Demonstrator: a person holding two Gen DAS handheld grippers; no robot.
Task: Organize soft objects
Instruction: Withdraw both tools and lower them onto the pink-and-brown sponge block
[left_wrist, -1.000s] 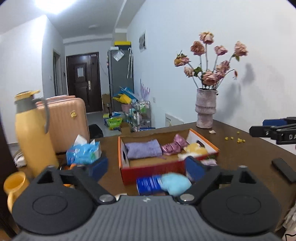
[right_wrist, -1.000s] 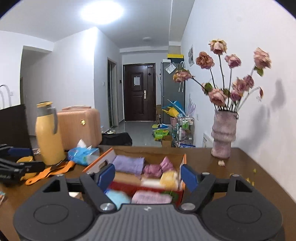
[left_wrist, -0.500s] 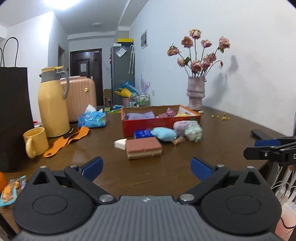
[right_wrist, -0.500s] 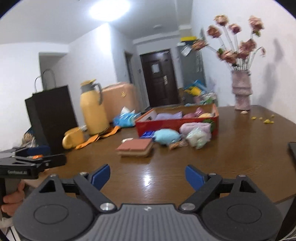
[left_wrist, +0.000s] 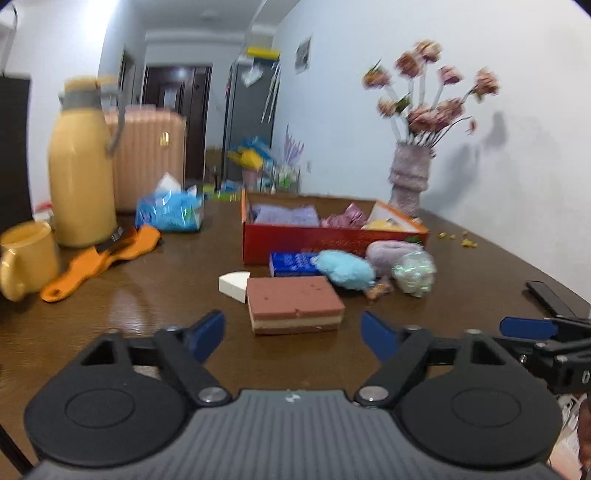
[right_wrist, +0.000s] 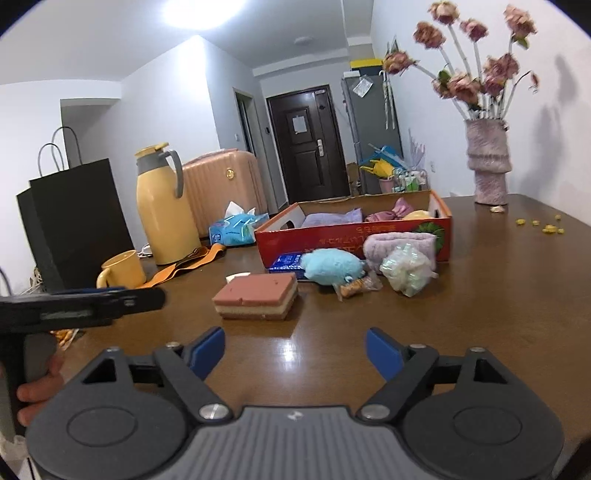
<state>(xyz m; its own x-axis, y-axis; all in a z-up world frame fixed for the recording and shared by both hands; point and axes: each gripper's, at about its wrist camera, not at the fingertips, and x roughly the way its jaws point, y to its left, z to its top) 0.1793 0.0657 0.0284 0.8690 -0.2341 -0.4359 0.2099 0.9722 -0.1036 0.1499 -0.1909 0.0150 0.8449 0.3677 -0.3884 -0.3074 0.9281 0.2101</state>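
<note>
A layered pink-brown sponge (left_wrist: 293, 304) (right_wrist: 256, 297) lies on the brown table just ahead of my left gripper (left_wrist: 293, 334), whose jaws are closing with nothing pressed between them. My right gripper (right_wrist: 295, 350) hovers over bare table, jaws closing and empty. Behind the sponge lie a blue fluffy toy (left_wrist: 345, 273) (right_wrist: 330, 266), a lilac towel roll (right_wrist: 399, 247), a crinkly mesh ball (right_wrist: 406, 269), a white wedge (left_wrist: 232, 284) and a blue packet (left_wrist: 291, 264). The red cardboard box (left_wrist: 314, 240) (right_wrist: 332, 236) holds a purple cloth and pink and yellow items.
A yellow thermos (right_wrist: 164, 214), yellow mug (right_wrist: 123, 269), orange strap (left_wrist: 99, 258), blue tissue pack (left_wrist: 168, 212) and black paper bag (right_wrist: 77, 221) stand at the left. A vase of dried flowers (right_wrist: 487, 162) is at the back right. A black remote (left_wrist: 548, 297) lies near the right edge.
Both grippers pulled back from over the box and sank toward the near table. The left one then moved in toward the sponge and its jaws narrowed.
</note>
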